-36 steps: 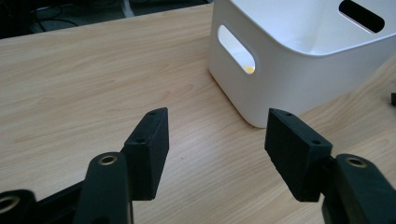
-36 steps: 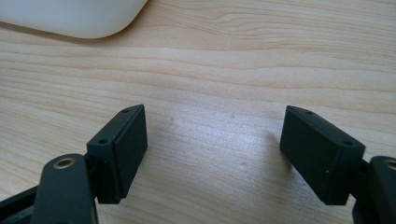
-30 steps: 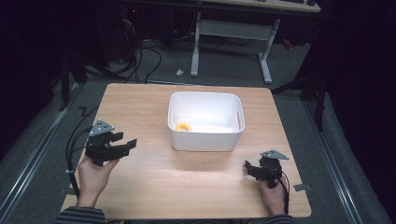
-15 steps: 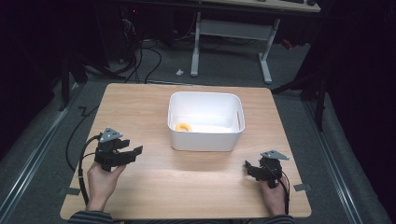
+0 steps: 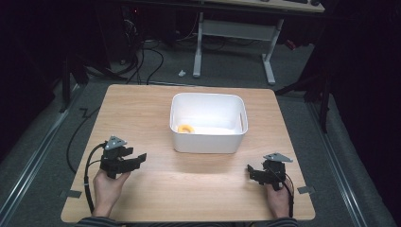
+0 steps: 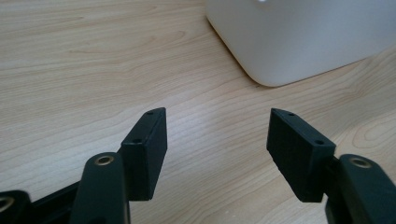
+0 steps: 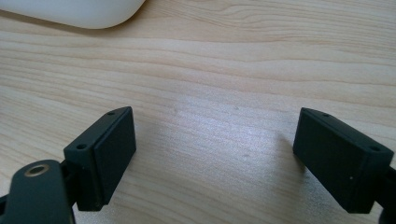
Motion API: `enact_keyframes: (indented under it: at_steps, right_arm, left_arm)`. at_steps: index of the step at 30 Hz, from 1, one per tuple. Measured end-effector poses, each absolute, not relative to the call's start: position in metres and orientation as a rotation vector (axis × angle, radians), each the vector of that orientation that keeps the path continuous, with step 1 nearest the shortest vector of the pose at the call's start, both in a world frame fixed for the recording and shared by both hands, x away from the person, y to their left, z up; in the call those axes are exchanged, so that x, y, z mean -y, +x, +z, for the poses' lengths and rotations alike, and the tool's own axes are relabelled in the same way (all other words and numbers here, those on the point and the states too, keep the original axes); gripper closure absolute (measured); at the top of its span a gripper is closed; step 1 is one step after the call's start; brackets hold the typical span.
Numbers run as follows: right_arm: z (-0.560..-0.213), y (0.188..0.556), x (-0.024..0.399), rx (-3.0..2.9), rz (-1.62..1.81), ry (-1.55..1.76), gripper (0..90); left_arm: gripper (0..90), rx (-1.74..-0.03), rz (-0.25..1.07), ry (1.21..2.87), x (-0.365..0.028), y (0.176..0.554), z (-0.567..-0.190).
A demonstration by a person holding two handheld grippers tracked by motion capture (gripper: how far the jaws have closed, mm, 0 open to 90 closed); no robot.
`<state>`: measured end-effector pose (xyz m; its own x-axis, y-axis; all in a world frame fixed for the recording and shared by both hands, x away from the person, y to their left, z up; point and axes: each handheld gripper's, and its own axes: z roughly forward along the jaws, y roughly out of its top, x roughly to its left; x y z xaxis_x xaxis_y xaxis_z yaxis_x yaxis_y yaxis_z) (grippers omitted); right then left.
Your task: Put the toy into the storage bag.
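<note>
A white plastic tub (image 5: 208,142) stands at the middle of the wooden table (image 5: 198,189), with a yellow ring (image 5: 186,128) lying inside at its left. My left gripper (image 5: 137,160) hovers low over the table to the tub's left, open. In the left gripper view its jaws (image 6: 217,126) stand apart over bare wood, having just opened a little, and the tub's corner (image 6: 299,42) lies ahead. My right gripper (image 5: 251,171) rests near the front right, open. In the right gripper view it (image 7: 215,135) has nothing between its jaws, with the tub's edge (image 7: 79,11) ahead at the upper left.
Cables (image 5: 87,175) trail from the left gripper off the table's left edge. A desk frame (image 5: 236,42) and floor cables stand beyond the far edge. Tape pieces (image 5: 305,189) mark the table's front corners.
My left gripper has sunk toward the table and drifted toward the front edge and slightly right. The right gripper has stayed in place.
</note>
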<state>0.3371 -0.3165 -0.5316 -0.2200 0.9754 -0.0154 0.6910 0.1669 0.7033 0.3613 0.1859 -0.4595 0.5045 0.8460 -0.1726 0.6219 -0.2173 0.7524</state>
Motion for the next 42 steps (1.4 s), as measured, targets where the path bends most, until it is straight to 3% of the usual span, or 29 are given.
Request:
enact_keyframes:
  at_steps: [31, 42]
  right_arm:
    - [-0.531, 0.336, 0.316, -1.985, 0.8, 1.567, 13.7]
    - [-0.532, 0.337, 0.315, -1.995, 0.804, 1.553, 13.7]
  left_arm:
    - [38.2, -1.246, 0.237, 1.923, -0.179, 0.364, -0.495]
    - [39.1, -1.248, 0.347, 1.987, -0.17, 0.363, -0.511]
